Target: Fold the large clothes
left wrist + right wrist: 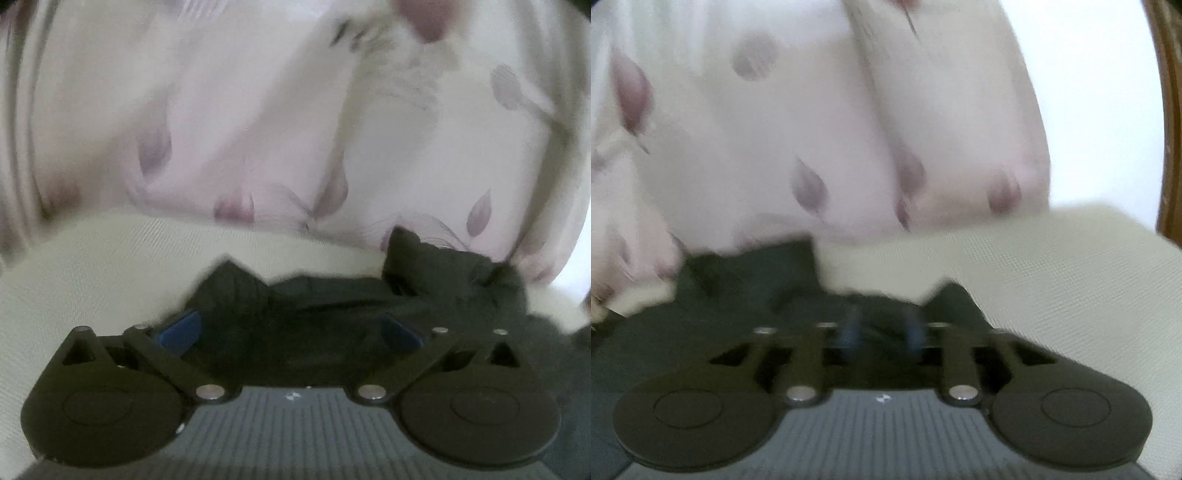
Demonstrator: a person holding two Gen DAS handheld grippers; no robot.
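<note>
A dark garment (443, 273) lies crumpled on a cream sheet (92, 266), straight ahead of my left gripper (291, 328). Its blue pads (181, 328) stand far apart, and the cloth spreads under and beyond them without being pinched. In the right wrist view the same dark garment (746, 280) stretches from the left to the middle. My right gripper (882, 328) hovers over its edge, blurred, with a gap between its blue pads (849, 332). I see nothing pressed between them.
Pale pink bedding with purple leaf prints (240, 129) (775, 110) bulges up right behind the garment. The cream sheet (1052, 258) runs on to the right. A white wall (1089, 92) and a brown wooden frame (1171, 110) stand at the far right.
</note>
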